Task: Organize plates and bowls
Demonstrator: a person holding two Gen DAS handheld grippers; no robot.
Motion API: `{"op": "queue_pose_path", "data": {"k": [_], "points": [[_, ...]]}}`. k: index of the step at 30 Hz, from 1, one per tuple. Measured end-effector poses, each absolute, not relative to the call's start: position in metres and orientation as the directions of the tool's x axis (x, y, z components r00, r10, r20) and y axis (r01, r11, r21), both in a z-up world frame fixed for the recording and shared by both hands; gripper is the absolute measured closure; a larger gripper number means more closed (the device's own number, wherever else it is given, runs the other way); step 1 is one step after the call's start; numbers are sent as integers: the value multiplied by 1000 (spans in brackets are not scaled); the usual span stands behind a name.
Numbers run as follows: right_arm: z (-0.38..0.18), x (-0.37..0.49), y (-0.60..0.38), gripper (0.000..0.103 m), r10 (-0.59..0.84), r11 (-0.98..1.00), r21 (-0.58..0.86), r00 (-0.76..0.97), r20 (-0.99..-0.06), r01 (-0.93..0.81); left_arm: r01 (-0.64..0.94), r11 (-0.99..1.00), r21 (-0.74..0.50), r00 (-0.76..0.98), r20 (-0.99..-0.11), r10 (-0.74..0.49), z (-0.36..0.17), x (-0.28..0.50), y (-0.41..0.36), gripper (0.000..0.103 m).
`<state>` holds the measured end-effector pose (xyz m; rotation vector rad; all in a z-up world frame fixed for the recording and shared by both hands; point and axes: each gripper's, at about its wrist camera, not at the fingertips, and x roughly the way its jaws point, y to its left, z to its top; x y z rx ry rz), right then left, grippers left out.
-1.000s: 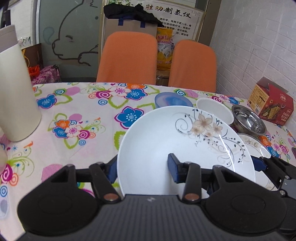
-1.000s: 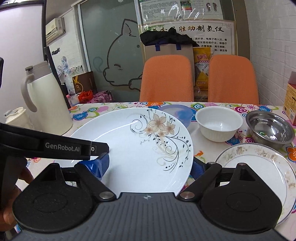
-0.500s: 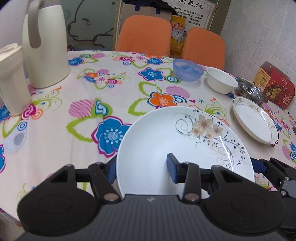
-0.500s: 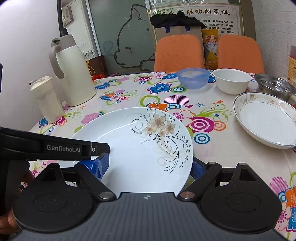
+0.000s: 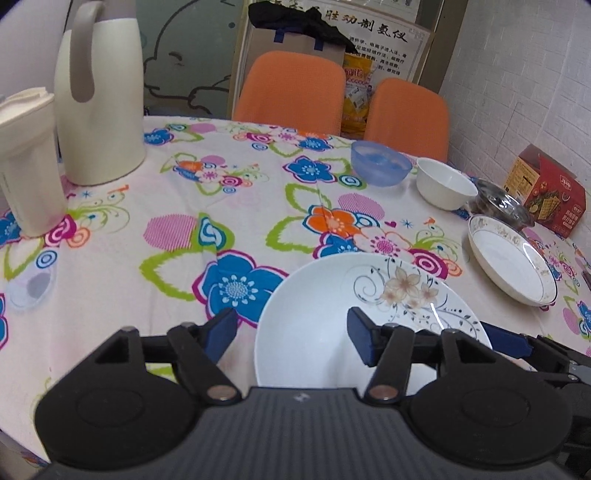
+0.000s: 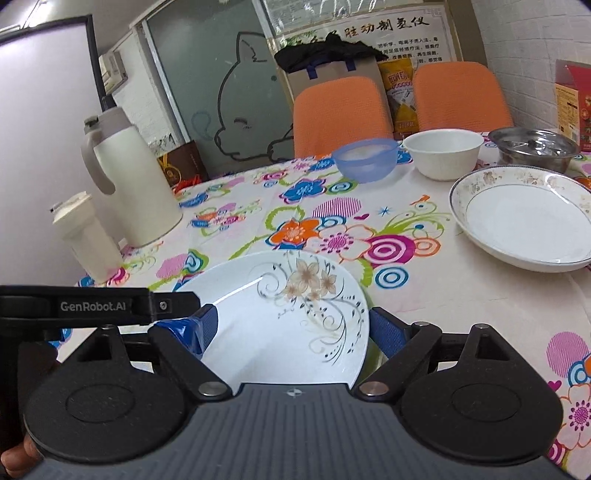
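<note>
Floral tablecloth (image 5: 155, 258) under flower plate (image 5: 332, 325); left tongs (image 5: 291, 332) released, right tongs (image 6: 291, 328) spread

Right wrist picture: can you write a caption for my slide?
Flowered plate between the hand-held gripper's fingers above a flowery tablecloth.

"GenRobot.AI" on left gripper (image 6: 177, 325), Chinese characters on wall poster (image 6: 391, 29)
</note>
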<state>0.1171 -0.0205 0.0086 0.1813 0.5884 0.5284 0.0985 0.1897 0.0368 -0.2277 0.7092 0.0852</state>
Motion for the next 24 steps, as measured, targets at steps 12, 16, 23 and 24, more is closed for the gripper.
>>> {"op": "queue_pose_path", "data": {"k": [12,16,23,24], "points": [[25,118,-89,28,414,906,293,786,-460,-305,-68,986,-155,765,-642,-48,52,107,154,28],[22,118,-123,27,331,931,302,817,-473,-203,-14,988,-153,761,-642,-89,55,118,125,28],[12,118,-164,27,222,953,293,826,-518,-73,48,993,-109,739,-665,-108,53,135,74,27],[11,117,-168,27,212,955,291,829,-518,-62,56,994,-92,734,-671,-104,52,138,68,27]]}}
